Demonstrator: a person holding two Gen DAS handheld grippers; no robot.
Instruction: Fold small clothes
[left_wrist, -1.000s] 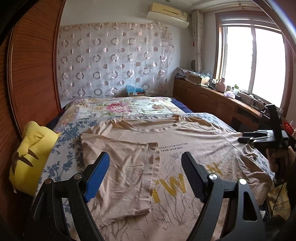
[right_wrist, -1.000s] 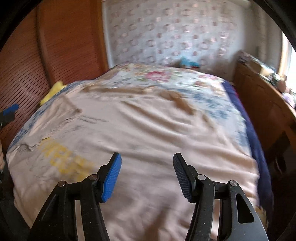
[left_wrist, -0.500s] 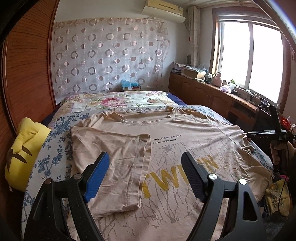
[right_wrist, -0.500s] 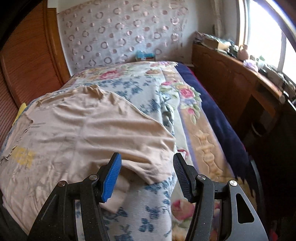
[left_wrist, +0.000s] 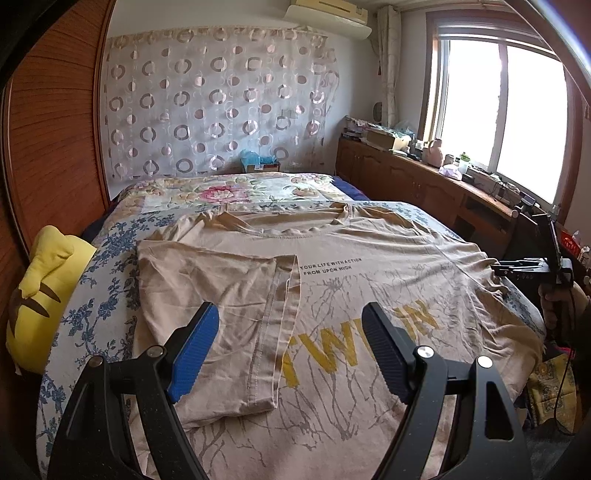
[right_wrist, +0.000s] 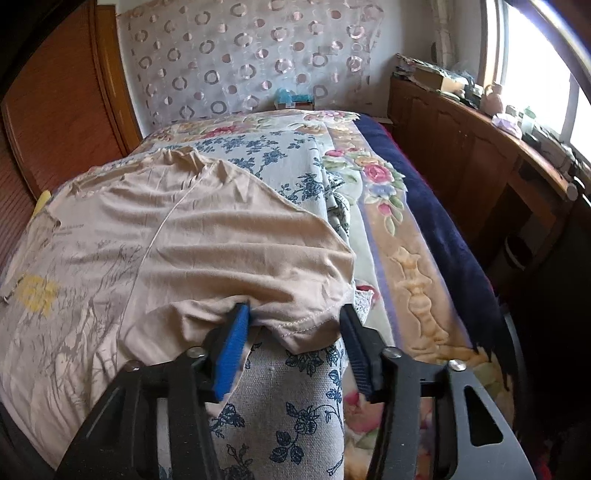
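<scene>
The T-shirt (left_wrist: 369, 280) lay spread face up on the bed (left_wrist: 221, 192), its one sleeve (left_wrist: 214, 295) folded inward over the chest. The left hand-held gripper (left_wrist: 288, 347) hovered above the folded sleeve with jaws released and nothing between them. The right hand-held gripper (right_wrist: 295, 328) sat at the other sleeve (right_wrist: 295, 295), at the bed's edge. Its jaws had just been closing, and the sleeve hem lay bunched between them, the blue pad (right_wrist: 232, 354) touching the cloth; a firm clamp could not be confirmed. A yellow cushion (left_wrist: 40, 291) lay beside the bed.
</scene>
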